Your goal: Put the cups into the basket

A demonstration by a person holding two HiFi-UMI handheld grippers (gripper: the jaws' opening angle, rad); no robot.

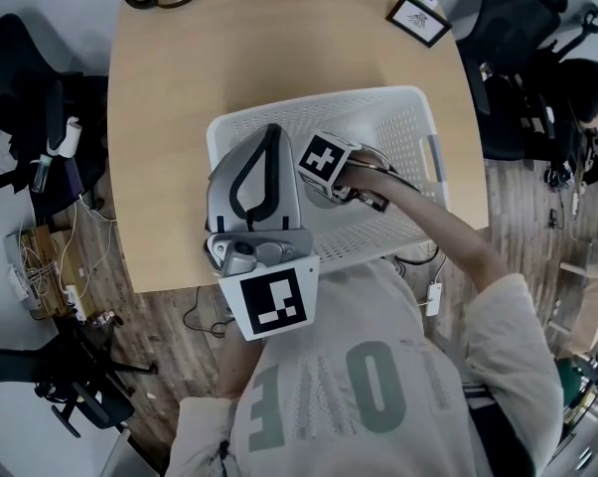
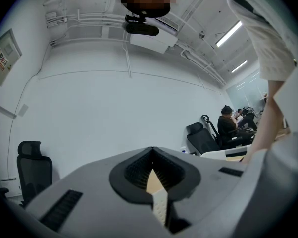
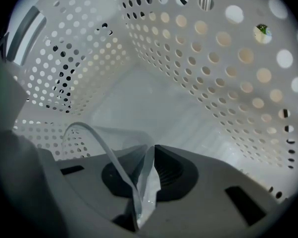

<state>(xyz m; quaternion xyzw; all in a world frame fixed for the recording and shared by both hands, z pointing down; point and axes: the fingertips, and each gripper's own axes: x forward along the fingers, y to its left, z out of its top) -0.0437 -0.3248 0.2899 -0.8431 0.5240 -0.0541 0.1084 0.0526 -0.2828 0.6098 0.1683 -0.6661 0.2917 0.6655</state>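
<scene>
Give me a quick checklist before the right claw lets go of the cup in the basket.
1. Right claw shut on the clear cup: ok.
2. Right claw inside the basket: ok.
3. Basket floor touching the clear cup: cannot tell.
4. Left claw shut, holding nothing: ok.
5. Wall of the clear cup unbent: not ok, it is pinched flat where it is gripped.

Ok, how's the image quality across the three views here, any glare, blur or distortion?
Head view: even soft light, sharp, edges bowed by the wide lens. Left gripper view: strong fisheye, black corners, ceiling strip lights blown out. Right gripper view: fisheye too, basket holes smeared toward the right edge, clear cup soft up close.
</scene>
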